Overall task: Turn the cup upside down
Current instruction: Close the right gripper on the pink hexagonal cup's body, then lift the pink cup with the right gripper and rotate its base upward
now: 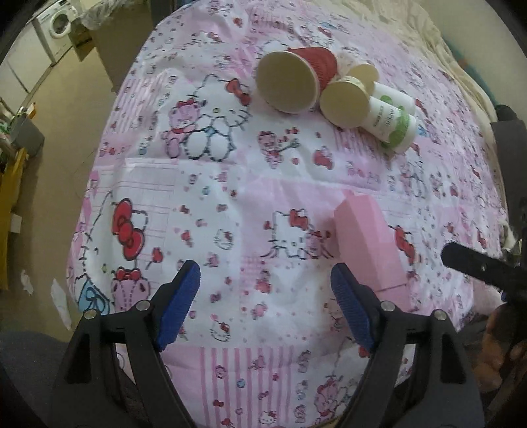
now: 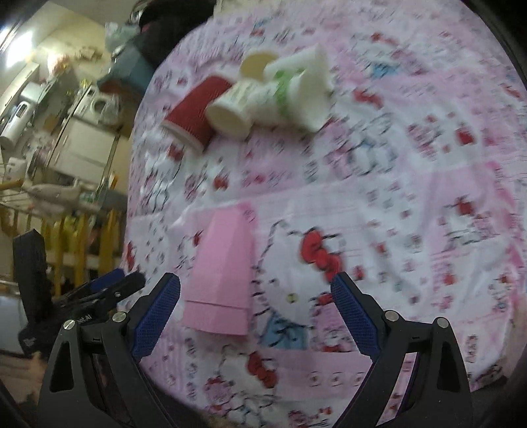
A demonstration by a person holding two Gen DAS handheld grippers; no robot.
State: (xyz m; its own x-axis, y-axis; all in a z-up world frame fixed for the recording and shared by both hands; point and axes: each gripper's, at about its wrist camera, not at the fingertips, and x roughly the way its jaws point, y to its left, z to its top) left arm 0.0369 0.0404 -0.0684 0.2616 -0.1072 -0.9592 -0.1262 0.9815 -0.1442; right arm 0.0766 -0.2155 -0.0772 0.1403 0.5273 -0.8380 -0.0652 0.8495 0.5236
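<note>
A pink cup (image 1: 365, 247) stands upside down on the Hello Kitty cloth (image 1: 230, 184), just right of my open, empty left gripper (image 1: 265, 289). In the right wrist view the same pink cup (image 2: 224, 266) stands rim down, just ahead and left of centre of my open, empty right gripper (image 2: 255, 306). A red ribbed cup (image 1: 296, 79) lies on its side at the far end, also shown in the right wrist view (image 2: 194, 112). Cream cups (image 1: 346, 102) and white-green cups (image 1: 395, 121) lie beside it.
The cloth-covered table drops off at the left to a beige floor (image 1: 59, 138). A washing machine (image 1: 56, 28) stands far left. The other gripper's black body (image 1: 481, 266) shows at the right edge. Yellow railing (image 2: 82, 237) and kitchen clutter are beyond the table.
</note>
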